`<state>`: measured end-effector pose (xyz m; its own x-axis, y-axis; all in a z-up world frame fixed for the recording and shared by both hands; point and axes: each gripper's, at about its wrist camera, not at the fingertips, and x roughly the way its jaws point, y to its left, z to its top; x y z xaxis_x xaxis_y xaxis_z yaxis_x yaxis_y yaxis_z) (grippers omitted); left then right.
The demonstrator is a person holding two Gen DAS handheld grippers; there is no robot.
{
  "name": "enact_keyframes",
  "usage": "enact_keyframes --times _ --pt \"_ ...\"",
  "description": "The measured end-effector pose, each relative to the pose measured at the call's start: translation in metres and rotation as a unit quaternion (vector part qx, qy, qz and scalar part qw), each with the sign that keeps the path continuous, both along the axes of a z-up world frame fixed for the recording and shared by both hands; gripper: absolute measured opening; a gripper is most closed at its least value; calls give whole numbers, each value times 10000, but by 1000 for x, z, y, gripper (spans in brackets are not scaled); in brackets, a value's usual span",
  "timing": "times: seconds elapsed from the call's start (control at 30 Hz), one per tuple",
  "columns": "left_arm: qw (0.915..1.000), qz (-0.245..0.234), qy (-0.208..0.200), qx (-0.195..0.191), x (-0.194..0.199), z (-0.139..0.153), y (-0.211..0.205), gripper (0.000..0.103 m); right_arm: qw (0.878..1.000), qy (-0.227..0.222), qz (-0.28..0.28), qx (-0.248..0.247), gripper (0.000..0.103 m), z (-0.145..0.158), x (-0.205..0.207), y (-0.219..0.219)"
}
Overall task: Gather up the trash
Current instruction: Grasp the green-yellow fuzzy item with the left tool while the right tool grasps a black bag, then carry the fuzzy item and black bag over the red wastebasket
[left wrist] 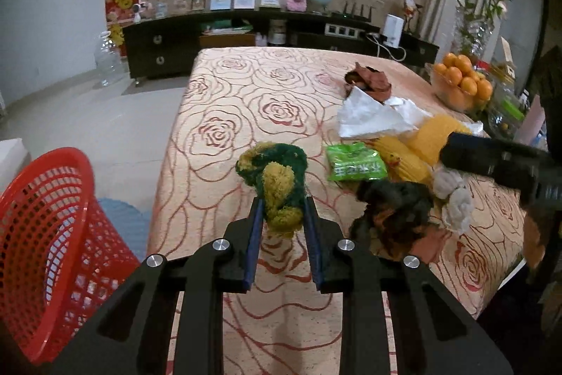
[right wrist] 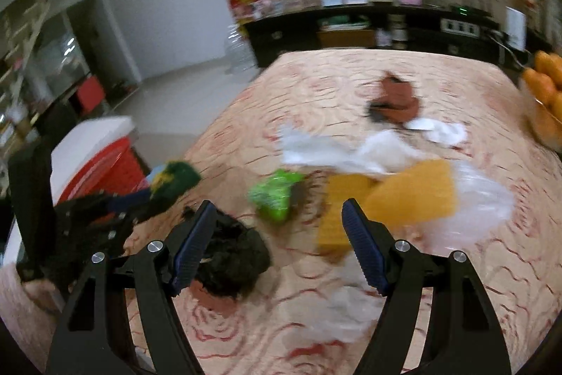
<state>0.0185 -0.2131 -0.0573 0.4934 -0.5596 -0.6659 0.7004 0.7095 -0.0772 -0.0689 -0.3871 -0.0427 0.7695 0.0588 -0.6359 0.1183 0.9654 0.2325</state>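
Left gripper: The left gripper (left wrist: 283, 204) pinches a green and yellow fuzzy lump (left wrist: 277, 180). Both blue pads press its sides, and it sticks out past the tips.

Right gripper: The right gripper (right wrist: 277, 209) has its jaws spread wide. Nothing is between them. It hangs over the pile near the front edge of the table.

Table: The table (left wrist: 246, 86) has a pink cloth with a rose pattern. The far half is bare. The trash lies along the right side.

Basket: A red basket (left wrist: 45, 220) stands on the floor, just off the table's left front corner. I cannot see whether anything is inside.

Trash left on the table: A green snack bag (left wrist: 354, 164), yellow sheets (right wrist: 414, 192), white paper (left wrist: 368, 118), a dark crumpled clump (right wrist: 232, 255) near the front edge, a clear plastic bag (right wrist: 484, 199), and a brown scrap (left wrist: 368, 79) farther back.

Not trash: A bowl of oranges (left wrist: 460, 83) sits at the right edge.

Step now: I think the left hand is carrying the fuzzy lump to the basket. The right hand looks ready to pick the next piece.

Next move: The left gripper needs to get over the basket's mouth and then let go. The right gripper needs to drop onto one piece, maybe the dark clump by its left finger, and squeeze.

Watch out: The right view is blurry, so the small pieces are hard to tell apart.
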Motion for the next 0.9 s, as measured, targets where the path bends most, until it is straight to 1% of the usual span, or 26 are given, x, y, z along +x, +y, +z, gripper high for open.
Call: enact_keyframes --times 0.13,0.2,0.33,0.5,0.53,0.6,0.7,0.8,0.9 --pt "10000 71 -65 -20 2 3 7 22 9984 205 509 -126 72 -8 13 29" --pt "9999 106 -99 -32 4 5 11 22 9969 335 677 -206 72 -14 18 39" --pt "9997 192 -148 -86 5 9 19 22 9948 582 783 -277 72 -27 25 48" --pt "9992 285 -190 -190 7 17 26 22 9929 757 893 -191 71 -40 31 56" --pt "9991 304 -204 -205 7 18 28 22 9925 781 914 -237 69 -42 32 60" --pt "9990 322 -212 -220 7 19 30 22 9914 822 969 -304 58 -46 34 66" --pt "9989 347 -226 -226 7 20 30 22 9908 854 983 -380 50 -48 37 71" --pt "9987 377 -236 -247 8 21 31 22 9914 818 946 -395 46 -48 41 70" --pt "9985 401 -259 -275 8 23 35 22 9931 741 832 -374 45 -44 39 64"
